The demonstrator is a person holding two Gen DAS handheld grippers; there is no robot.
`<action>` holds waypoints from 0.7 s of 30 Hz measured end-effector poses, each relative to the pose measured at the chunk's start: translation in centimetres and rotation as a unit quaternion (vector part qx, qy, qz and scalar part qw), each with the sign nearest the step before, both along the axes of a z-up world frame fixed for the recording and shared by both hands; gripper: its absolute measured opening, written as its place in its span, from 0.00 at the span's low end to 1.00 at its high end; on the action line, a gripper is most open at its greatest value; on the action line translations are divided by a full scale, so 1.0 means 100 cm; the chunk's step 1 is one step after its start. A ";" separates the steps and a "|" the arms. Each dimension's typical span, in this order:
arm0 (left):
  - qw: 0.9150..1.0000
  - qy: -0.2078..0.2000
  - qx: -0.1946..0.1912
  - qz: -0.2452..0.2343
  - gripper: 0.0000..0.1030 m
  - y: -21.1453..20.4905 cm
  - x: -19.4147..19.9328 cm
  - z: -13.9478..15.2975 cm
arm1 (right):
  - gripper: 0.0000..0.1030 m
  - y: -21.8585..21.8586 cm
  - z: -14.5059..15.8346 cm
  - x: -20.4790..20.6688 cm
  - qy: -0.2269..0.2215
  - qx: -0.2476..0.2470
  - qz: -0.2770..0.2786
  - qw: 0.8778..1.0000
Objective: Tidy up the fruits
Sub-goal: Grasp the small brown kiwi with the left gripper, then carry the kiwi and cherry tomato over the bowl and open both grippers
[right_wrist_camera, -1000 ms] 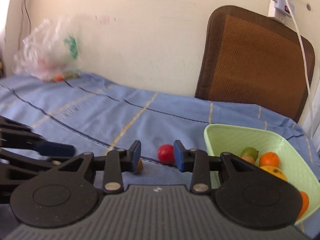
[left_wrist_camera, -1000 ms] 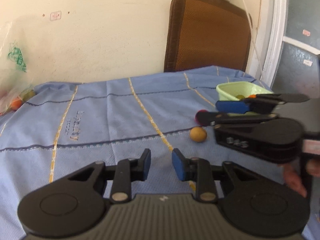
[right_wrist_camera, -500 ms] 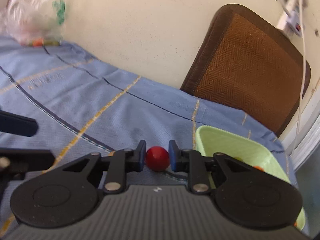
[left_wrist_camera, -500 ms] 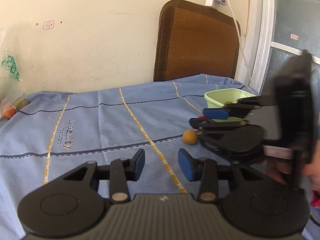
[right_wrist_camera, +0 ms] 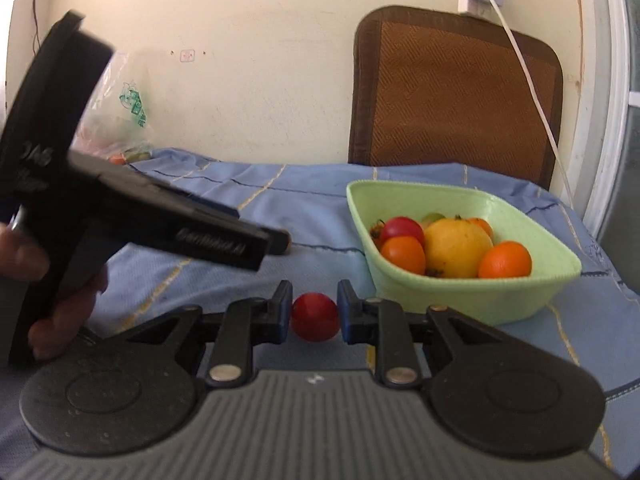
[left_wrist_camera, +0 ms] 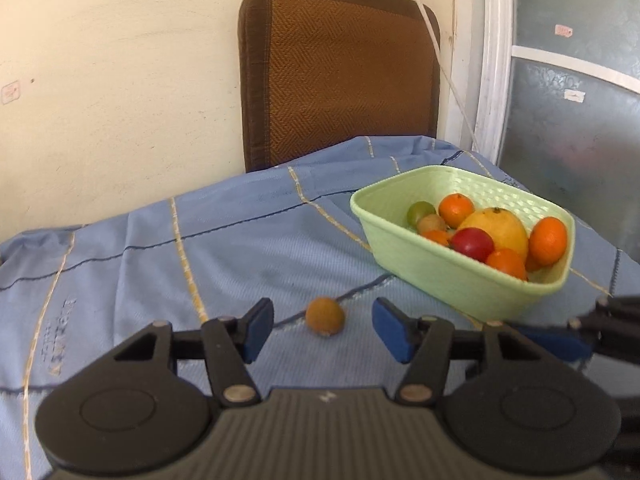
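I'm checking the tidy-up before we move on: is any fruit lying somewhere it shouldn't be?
Yes. A small brownish-orange fruit lies loose on the blue cloth, outside the green basket that holds the rest. The open left gripper frames it. A red fruit is also outside, between the right gripper pads.

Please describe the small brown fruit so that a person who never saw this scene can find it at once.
Find the green basket on the blue cloth. On the cloth beside it, between the open fingers of the left hand-held gripper, lies the brown fruit. It is dull brown and outside the basket; the fruits inside are brighter.
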State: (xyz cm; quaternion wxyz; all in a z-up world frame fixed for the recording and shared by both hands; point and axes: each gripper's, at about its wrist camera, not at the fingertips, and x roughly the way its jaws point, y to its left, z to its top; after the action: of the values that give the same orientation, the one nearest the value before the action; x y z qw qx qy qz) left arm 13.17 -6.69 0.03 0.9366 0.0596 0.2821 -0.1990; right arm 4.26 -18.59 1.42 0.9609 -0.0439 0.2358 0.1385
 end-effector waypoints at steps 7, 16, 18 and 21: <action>0.999 0.032 0.017 0.000 0.24 -0.007 0.012 -0.012 | 0.34 -0.005 -0.002 0.005 0.030 0.024 0.009 0.999; 0.999 0.037 -0.015 -0.001 0.24 0.013 -0.034 -0.008 | 0.30 -0.006 -0.003 -0.004 0.033 0.027 0.020 0.999; 0.998 0.043 -0.032 -0.011 0.24 0.016 -0.045 -0.004 | 0.30 -0.013 -0.001 -0.010 0.014 0.048 0.020 0.999; 0.998 0.026 -0.044 -0.026 0.24 0.010 -0.055 0.013 | 0.30 -0.026 0.006 -0.023 -0.029 0.077 0.015 0.996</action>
State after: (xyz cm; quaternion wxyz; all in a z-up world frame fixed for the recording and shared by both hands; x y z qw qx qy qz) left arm 7.69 -5.72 1.32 0.9253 0.0204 0.2955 -0.2366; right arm 1.94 -21.21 2.01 0.9655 0.0229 0.1959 0.1699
